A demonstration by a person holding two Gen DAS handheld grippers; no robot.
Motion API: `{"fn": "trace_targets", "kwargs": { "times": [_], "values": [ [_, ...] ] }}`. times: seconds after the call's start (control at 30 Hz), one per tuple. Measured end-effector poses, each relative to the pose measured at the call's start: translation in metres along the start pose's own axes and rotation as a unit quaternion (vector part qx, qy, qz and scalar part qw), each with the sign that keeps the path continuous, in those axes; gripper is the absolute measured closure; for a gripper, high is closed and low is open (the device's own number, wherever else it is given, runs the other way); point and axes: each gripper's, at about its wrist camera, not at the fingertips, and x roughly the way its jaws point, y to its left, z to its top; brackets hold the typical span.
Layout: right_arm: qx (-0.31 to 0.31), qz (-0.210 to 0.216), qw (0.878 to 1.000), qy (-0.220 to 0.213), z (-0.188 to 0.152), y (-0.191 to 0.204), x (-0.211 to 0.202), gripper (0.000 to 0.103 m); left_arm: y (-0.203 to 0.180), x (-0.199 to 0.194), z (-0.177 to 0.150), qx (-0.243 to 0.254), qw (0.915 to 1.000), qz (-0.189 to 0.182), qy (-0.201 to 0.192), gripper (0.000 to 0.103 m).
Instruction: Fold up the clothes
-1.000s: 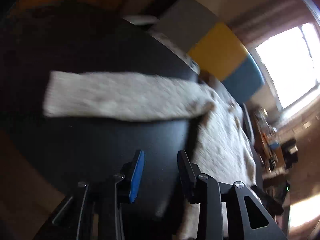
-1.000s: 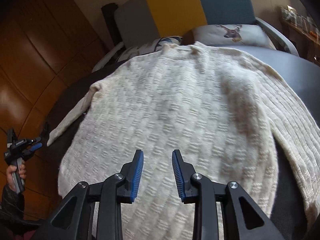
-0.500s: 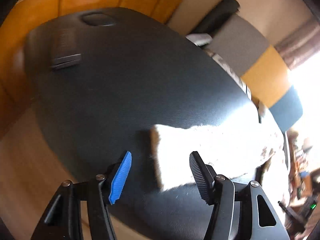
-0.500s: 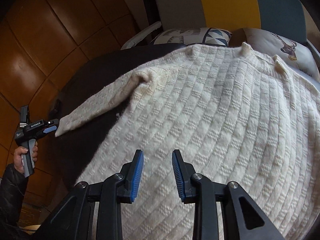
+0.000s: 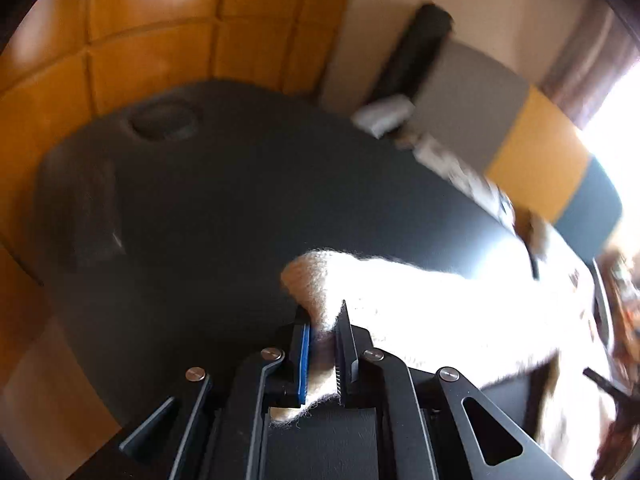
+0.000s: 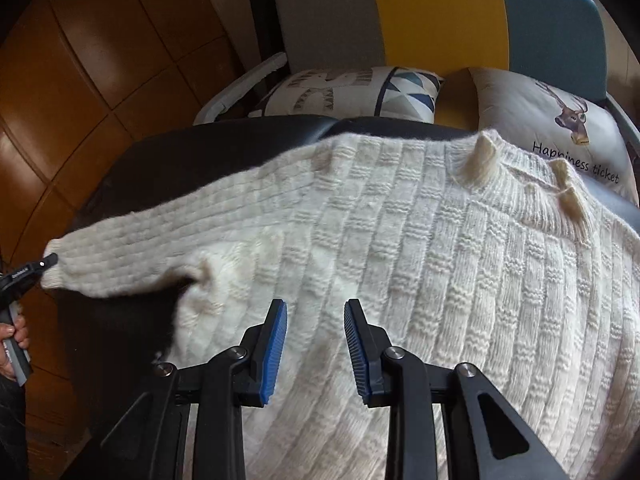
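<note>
The left gripper [image 5: 323,350], jaws just closed, pinches the sweater cuff [image 5: 316,280]; the right gripper [image 6: 315,350] hovers, jaws parted.

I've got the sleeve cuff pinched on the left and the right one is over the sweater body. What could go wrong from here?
1. The left gripper, whose fingers have just closed, pinches only the very end of the sleeve cuff; a hard pull might slip it out or stretch the loose knit.
2. The right gripper hangs open above the sweater, pinning nothing, so folding the sleeve over could drag the body across the dark table.
3. The tassels at the collar could bunch.
</note>
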Motion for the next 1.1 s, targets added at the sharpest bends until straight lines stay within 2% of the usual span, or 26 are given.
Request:
{"fn": "trace_targets", "kwargs": {
  "times": [0.13, 0.2, 0.3, 0.33, 0.43, 0.5, 0.57, 0.6, 0.67, 0.73, 0.8, 0.83, 0.9, 1.0, 1.07, 1.1],
  "values": [
    [-0.031, 0.002, 0.999, -0.026, -0.005, 0.000, 0.005, 0.073, -0.001, 0.027, 0.016, 0.039, 0.9975, 0.058, 0.008, 0.093],
    [-0.035, 0.007, 0.999, -0.033, -0.007, -0.001, 0.006, 0.073, -0.005, 0.051, 0.021, 0.063, 0.9932, 0.094, 0.027, 0.093],
    [-0.026, 0.024, 0.999, -0.037, -0.007, -0.007, 0.006, 0.073, 0.002, 0.086, 0.022, 0.057, 0.9898, 0.105, 0.077, 0.092],
    [-0.023, 0.027, 0.999, -0.038, -0.006, -0.009, 0.006, 0.073, 0.005, 0.089, 0.023, 0.050, 0.9895, 0.106, 0.085, 0.086],
    [-0.020, 0.036, 0.998, -0.040, -0.007, -0.011, 0.003, 0.073, 0.015, 0.084, 0.032, 0.021, 0.9891, 0.114, 0.091, 0.078],
    [-0.009, 0.052, 0.998, -0.032, -0.006, -0.013, -0.003, 0.073, 0.020, 0.074, 0.042, 0.007, 0.9864, 0.138, 0.089, 0.076],
    [0.013, 0.071, 0.996, -0.048, -0.009, -0.020, -0.020, 0.073, 0.018, 0.058, 0.052, 0.005, 0.9847, 0.160, 0.069, 0.075],
    [0.027, 0.078, 0.995, -0.058, -0.011, -0.028, -0.030, 0.073, 0.013, 0.047, 0.056, 0.002, 0.9866, 0.154, 0.055, 0.075],
    [0.054, 0.078, 0.993, -0.075, -0.012, -0.050, -0.048, 0.073, -0.009, 0.030, 0.062, 0.003, 0.9954, 0.090, 0.032, 0.070],
    [0.077, 0.066, 0.991, -0.089, -0.012, -0.075, -0.063, 0.073, -0.042, 0.017, 0.065, 0.021, 0.9995, 0.017, 0.016, 0.058],
    [0.095, 0.035, 0.990, -0.095, -0.012, -0.102, -0.074, 0.073, -0.095, 0.015, 0.058, 0.077, 0.9956, -0.051, 0.017, 0.057],
    [0.105, 0.016, 0.990, -0.095, -0.011, -0.116, -0.078, 0.073, -0.124, 0.016, 0.052, 0.110, 0.9903, -0.082, 0.021, 0.057],
    [0.136, -0.011, 0.986, -0.096, -0.015, -0.145, -0.084, 0.073, -0.189, 0.020, 0.036, 0.169, 0.9719, -0.158, 0.039, 0.057],
    [0.170, -0.003, 0.981, -0.090, -0.031, -0.175, -0.087, 0.073, -0.287, 0.034, 0.019, 0.224, 0.9275, -0.286, 0.088, 0.057],
    [0.167, 0.019, 0.982, -0.082, -0.041, -0.184, -0.084, 0.073, -0.351, 0.045, 0.006, 0.246, 0.8992, -0.340, 0.123, 0.057],
    [0.160, 0.031, 0.984, -0.077, -0.045, -0.185, -0.079, 0.073, -0.381, 0.048, -0.003, 0.254, 0.8887, -0.356, 0.138, 0.057]
  ]
}}
